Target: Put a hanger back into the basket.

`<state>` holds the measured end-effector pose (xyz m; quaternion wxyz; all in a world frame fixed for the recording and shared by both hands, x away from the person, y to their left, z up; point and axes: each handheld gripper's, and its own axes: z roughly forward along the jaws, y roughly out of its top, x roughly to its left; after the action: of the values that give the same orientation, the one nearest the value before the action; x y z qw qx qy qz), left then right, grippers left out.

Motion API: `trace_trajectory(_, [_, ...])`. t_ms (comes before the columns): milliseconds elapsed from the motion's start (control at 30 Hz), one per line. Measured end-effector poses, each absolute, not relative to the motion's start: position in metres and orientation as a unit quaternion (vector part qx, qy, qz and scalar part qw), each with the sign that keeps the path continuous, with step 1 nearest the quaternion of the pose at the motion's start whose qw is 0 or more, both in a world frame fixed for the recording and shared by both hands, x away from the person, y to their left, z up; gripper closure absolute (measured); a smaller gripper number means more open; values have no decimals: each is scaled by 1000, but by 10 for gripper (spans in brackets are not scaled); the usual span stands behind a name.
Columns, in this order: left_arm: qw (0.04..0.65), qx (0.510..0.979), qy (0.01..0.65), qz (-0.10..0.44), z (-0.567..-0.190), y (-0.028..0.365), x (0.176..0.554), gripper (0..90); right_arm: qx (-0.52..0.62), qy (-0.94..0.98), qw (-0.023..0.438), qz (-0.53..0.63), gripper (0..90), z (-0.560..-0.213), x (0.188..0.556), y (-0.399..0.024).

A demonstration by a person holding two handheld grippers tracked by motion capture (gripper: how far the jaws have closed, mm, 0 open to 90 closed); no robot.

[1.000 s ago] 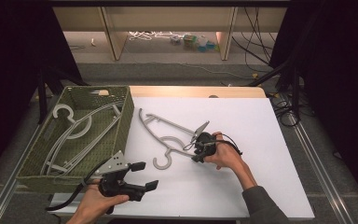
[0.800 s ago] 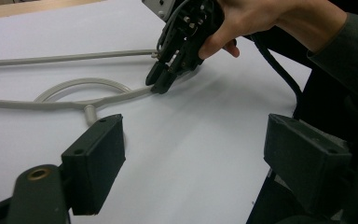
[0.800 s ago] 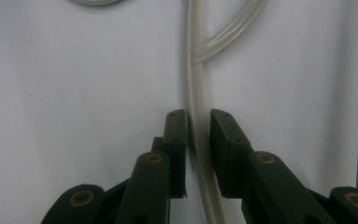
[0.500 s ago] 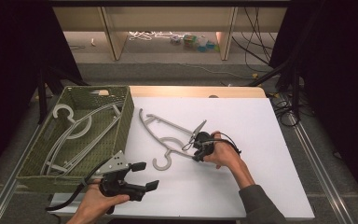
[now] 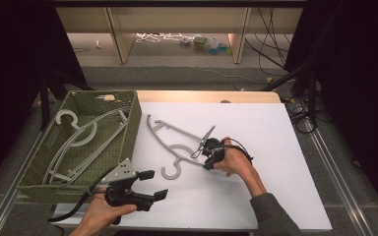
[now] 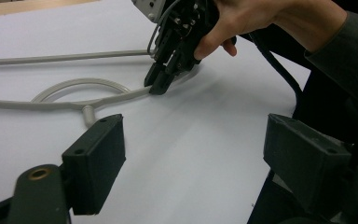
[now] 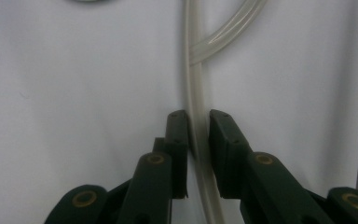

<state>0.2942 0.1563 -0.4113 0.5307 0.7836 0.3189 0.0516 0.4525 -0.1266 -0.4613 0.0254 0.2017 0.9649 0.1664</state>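
Note:
A grey plastic hanger (image 5: 174, 130) lies flat on the white table (image 5: 256, 128), its hook towards the front. My right gripper (image 5: 206, 160) points down at the hanger's lower arm. In the right gripper view, this gripper (image 7: 198, 119) has both black jaws pressed against that pale hanger (image 7: 193, 70) bar, so it is shut on it. My left gripper (image 5: 155, 184) hovers near the front edge, left of the hanger's hook. Its jaws are spread wide, and this left gripper (image 6: 200, 140) holds nothing. In its view I see the right gripper (image 6: 156, 86) on the hanger (image 6: 74, 84).
A green woven basket (image 5: 134, 125) stands at the table's left side, with several grey hangers (image 5: 78, 140) lying inside. Bare white table stretches to the right and in front of the right hand. Beyond the far edge are a floor, wooden legs and cables.
The right hand has shifted very slightly over the hanger's arm. The hanger, the basket and the left gripper have stayed where they were.

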Motion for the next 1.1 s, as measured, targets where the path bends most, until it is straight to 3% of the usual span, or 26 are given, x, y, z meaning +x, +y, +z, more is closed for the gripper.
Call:
trace_trajectory(333, [528,785,319,61,-408,159,295,208,187,970,33,153,825,-459,450,-123])
trace_trajectory(767, [514,782,335,108,-400,164,318,245,137,969,-13,206,825,-444,432,-157])
trace_trajectory(967, [474,810,309,152,-401,149,331,265,133,967,-22,218,824,-435,419,-171])
trace_trajectory(1100, [454,831,283,150,-404,132,342,296,119,966,-32,227,824,-433,412,-176])
